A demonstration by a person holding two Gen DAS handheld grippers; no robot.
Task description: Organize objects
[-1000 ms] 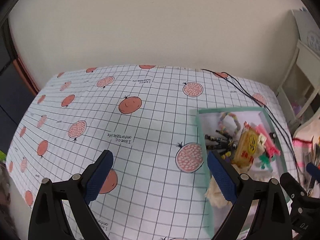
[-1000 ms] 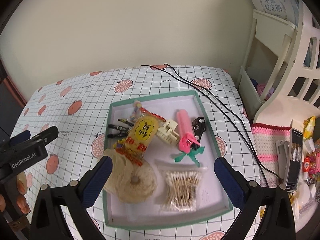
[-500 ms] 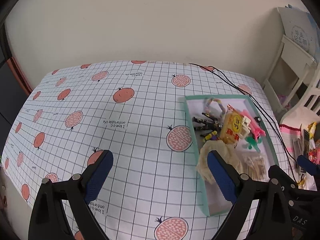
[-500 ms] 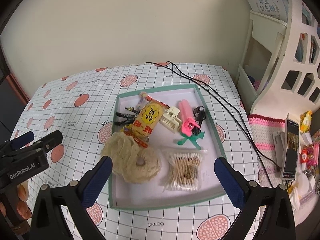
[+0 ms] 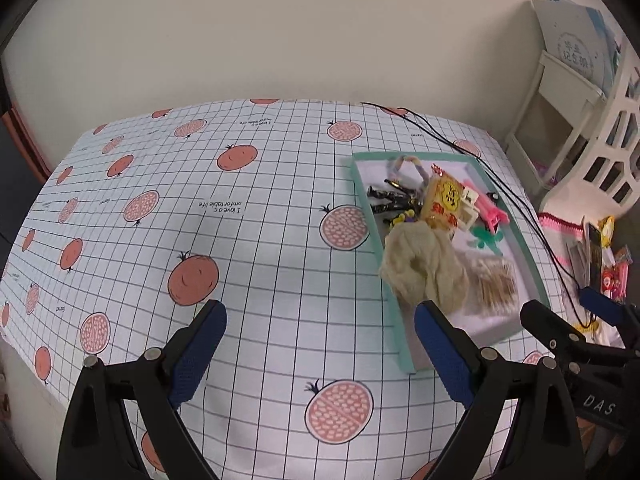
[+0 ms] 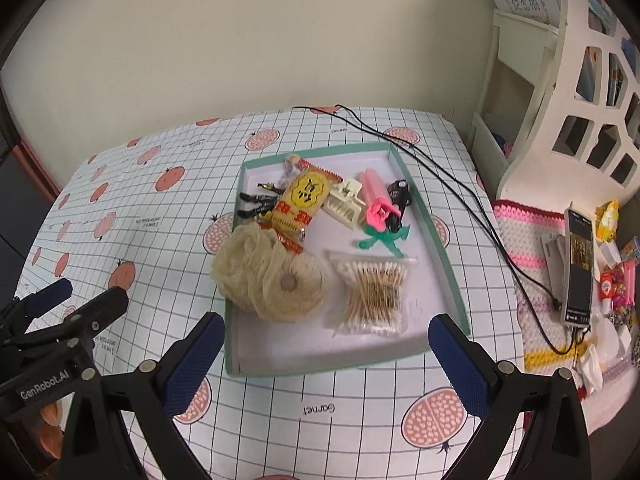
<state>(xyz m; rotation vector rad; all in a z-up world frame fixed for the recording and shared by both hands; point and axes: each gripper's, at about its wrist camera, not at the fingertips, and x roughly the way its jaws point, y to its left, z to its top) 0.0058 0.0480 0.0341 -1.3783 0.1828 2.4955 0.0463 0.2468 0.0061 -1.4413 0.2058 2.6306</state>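
1. Your tablecloth [image 6: 360, 400] is white with a black grid and orange-pink pomegranate prints.
2. The tray [image 6: 440, 240] has a teal-green rim and a pale lilac floor.
3. The snack packet [image 6: 302, 200] is yellow with red print.
4. The loofah [image 6: 268, 280] is cream, the comb [image 6: 376, 196] pink.
5. Your gripper pads [image 6: 192, 364] are dark blue on black.

Your left gripper [image 5: 320, 344] hangs spread wide above bare tablecloth [image 5: 240, 264]; from nine to twelve o'clock nothing stands on it. At two o'clock the green tray [image 5: 362, 204] rim blocks a low sweep, with the cream mesh bundle [image 5: 420, 268] spilling over that edge. For your right gripper [image 6: 326, 354], also spread, the tray's near end at twelve lies bare beside the cotton swab bag [image 6: 372, 292]. At two o'clock black cables [image 6: 472, 208] cross the cloth.
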